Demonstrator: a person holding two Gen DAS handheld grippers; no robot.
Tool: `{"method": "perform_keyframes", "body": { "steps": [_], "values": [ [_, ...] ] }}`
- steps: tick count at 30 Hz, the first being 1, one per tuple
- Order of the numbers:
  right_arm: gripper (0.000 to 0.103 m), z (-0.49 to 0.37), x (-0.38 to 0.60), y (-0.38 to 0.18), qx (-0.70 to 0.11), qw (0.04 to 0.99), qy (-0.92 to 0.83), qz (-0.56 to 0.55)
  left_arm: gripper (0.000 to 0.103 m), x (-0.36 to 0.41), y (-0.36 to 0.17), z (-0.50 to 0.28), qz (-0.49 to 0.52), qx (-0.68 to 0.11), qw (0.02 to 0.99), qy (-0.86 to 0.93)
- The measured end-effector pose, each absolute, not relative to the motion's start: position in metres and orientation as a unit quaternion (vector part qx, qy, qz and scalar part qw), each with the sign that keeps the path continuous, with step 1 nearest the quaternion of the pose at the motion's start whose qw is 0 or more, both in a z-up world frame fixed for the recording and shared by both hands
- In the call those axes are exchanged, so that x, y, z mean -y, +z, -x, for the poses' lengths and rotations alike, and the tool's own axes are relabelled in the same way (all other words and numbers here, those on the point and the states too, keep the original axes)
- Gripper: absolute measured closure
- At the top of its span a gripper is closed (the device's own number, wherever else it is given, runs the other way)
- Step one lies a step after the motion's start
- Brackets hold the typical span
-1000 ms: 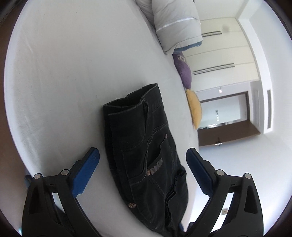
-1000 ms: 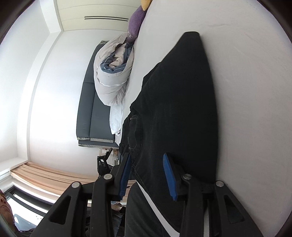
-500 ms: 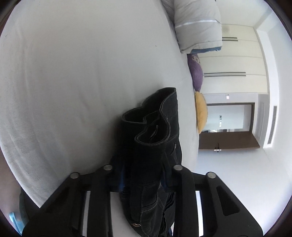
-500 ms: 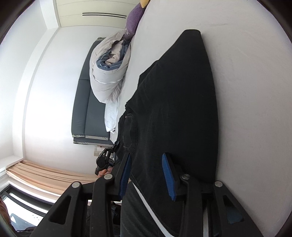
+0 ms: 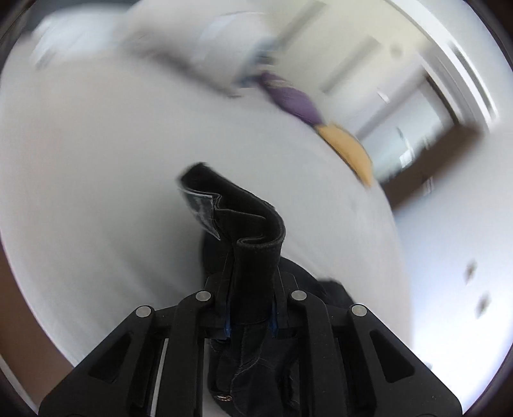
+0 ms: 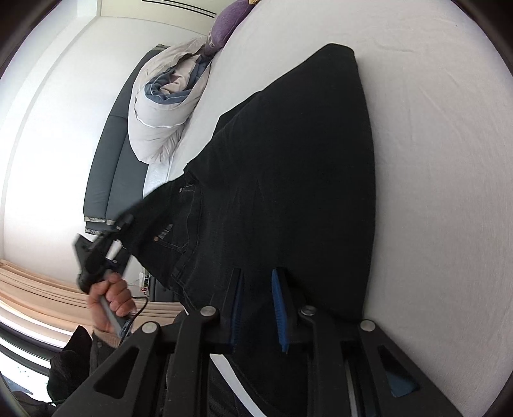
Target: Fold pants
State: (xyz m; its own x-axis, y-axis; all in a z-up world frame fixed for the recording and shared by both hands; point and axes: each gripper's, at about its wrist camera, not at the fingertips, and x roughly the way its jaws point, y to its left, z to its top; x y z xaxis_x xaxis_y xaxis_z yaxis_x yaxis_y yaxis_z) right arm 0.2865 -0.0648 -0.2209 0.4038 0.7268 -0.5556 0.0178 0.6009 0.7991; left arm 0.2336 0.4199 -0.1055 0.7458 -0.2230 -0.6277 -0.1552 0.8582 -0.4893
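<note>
The black pants [image 6: 304,160] lie on the white bed sheet [image 6: 433,160], one end raised toward the left. My left gripper [image 5: 250,279] is closing, its pads pressed on the bunched waistband [image 5: 256,224], which stands up out of the jaws above the bed. The right wrist view shows that left gripper [image 6: 96,253] in a hand [image 6: 109,298], holding the pants' upper part off the mattress. My right gripper [image 6: 258,288] is low over the near end of the pants and closing, with black fabric filling the gap between its blue pads.
A rolled grey duvet [image 6: 160,112] and a purple pillow [image 6: 227,16] lie at the bed's far end, with a yellow pillow [image 5: 349,150] beside them. A dark headboard [image 6: 105,160] stands against the wall. Beige curtains [image 6: 25,282] hang at the lower left. The left wrist view is motion-blurred.
My left gripper went from wide open over the flat pants to shut on the waistband, then lifted and rolled with it. My right gripper's jaws narrowed on the near end.
</note>
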Motion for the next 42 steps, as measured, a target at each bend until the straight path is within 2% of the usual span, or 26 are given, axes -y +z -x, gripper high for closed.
{"method": "perform_keyframes", "body": {
  "steps": [1, 3, 5, 8, 13, 24, 25, 27, 28, 29, 32, 42],
  "values": [
    [0.083, -0.286, 0.066, -0.221, -0.49, 0.747, 0.239, -0.38, 0.089, -0.384, -0.092, -0.234, 0.202, -0.357, 0.911, -0.045],
    [0.076, -0.285, 0.068, -0.22, -0.486, 0.743, 0.244, -0.391, 0.089, -0.315, -0.081, -0.228, 0.083, -0.357, 0.926, -0.092],
    [0.052, -0.282, 0.074, -0.216, -0.469, 0.733, 0.253, -0.422, 0.089, -0.243, -0.094, -0.211, -0.038, -0.364, 0.919, -0.143],
    [0.033, -0.28, 0.084, -0.204, -0.442, 0.736, 0.257, -0.443, 0.089, -0.182, -0.129, -0.187, -0.121, -0.385, 0.896, -0.184],
    [0.028, -0.285, 0.095, -0.193, -0.424, 0.734, 0.263, -0.461, 0.089, -0.129, -0.163, -0.157, -0.209, -0.386, 0.877, -0.194],
    [0.026, -0.325, 0.074, -0.202, -0.469, 0.701, 0.261, -0.469, 0.089, -0.109, -0.162, -0.121, -0.3, -0.339, 0.875, -0.172],
    [0.027, -0.325, 0.075, -0.204, -0.468, 0.7, 0.263, -0.472, 0.089, -0.107, -0.162, -0.117, -0.308, -0.334, 0.874, -0.171],
    [0.043, -0.333, 0.075, -0.202, -0.47, 0.705, 0.26, -0.463, 0.089, -0.102, -0.162, -0.12, -0.321, -0.327, 0.872, -0.17],
    [0.068, -0.336, 0.073, -0.2, -0.473, 0.708, 0.262, -0.454, 0.089, -0.099, -0.163, -0.12, -0.327, -0.325, 0.871, -0.171],
    [0.076, -0.337, 0.073, -0.198, -0.48, 0.714, 0.261, -0.438, 0.089, -0.097, -0.164, -0.121, -0.333, -0.323, 0.869, -0.171],
    [0.083, -0.333, 0.079, -0.189, -0.476, 0.736, 0.262, -0.404, 0.089, -0.092, -0.164, -0.122, -0.339, -0.318, 0.868, -0.177],
    [0.086, -0.325, 0.107, -0.177, -0.452, 0.765, 0.254, -0.383, 0.089, -0.061, -0.172, -0.133, -0.356, -0.305, 0.862, -0.194]
  ]
}}
